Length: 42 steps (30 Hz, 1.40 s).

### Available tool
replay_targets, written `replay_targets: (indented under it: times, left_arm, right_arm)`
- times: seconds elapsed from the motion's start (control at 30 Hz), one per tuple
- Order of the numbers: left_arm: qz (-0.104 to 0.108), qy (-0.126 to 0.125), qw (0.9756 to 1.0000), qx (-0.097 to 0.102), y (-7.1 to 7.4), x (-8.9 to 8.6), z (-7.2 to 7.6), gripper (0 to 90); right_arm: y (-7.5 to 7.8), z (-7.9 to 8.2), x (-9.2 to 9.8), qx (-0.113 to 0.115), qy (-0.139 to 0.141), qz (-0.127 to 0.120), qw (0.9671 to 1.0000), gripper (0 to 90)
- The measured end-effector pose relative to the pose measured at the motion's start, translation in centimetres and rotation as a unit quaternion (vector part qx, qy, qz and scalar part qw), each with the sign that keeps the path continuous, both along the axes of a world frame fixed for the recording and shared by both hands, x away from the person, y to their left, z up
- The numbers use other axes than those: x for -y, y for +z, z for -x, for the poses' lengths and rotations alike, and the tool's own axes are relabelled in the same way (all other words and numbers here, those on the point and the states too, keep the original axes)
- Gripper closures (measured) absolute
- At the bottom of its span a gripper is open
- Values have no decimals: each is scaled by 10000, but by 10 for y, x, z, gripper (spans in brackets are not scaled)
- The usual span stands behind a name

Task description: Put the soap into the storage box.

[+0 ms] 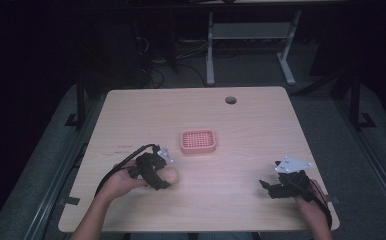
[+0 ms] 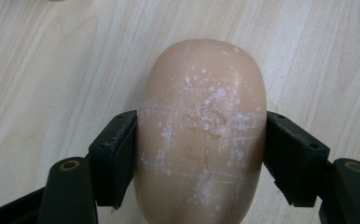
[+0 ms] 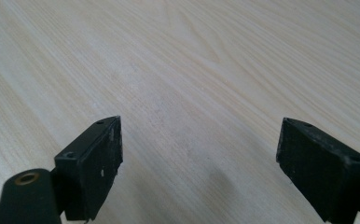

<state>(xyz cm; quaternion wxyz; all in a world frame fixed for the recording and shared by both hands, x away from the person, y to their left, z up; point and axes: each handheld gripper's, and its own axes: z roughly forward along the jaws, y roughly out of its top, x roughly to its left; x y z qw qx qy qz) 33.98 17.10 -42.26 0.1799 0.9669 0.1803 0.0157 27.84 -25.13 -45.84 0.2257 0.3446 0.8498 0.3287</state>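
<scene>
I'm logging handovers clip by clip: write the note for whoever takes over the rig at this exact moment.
Left gripper: both pads press the sides of the smooth peach-coloured oval soap bar, at the near left of the light wooden table.
Right gripper: jaws wide open with bare tabletop between them, near the table's right front corner.
Pink perforated plastic soap dish: mid-table, nothing in it, beyond the soap.
Done: soap gripped.
Left, probably: carry the soap to the dish and release it.
</scene>
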Motion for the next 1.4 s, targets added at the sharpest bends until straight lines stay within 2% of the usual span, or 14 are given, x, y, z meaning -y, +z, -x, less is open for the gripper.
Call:
replay_targets:
  times: [0.13,0.53,1.13,1.4]
  left_arm:
    - [70,-10,10000,18,4,2,-4,311]
    - [83,-38,10000,29,15,7,-13,311]
    - [-121,-96,9999,61,28,22,-31,312]
    - [-115,-125,9998,97,36,29,-40,312]
  right_arm:
    - [0,-1,0,8,13,-8,10000,138]
    - [0,-1,0,17,24,-24,10000,138]
    - [1,0,2,32,-20,-108,9999,138]
    - [1,-1,3,61,-4,-125,9999,138]
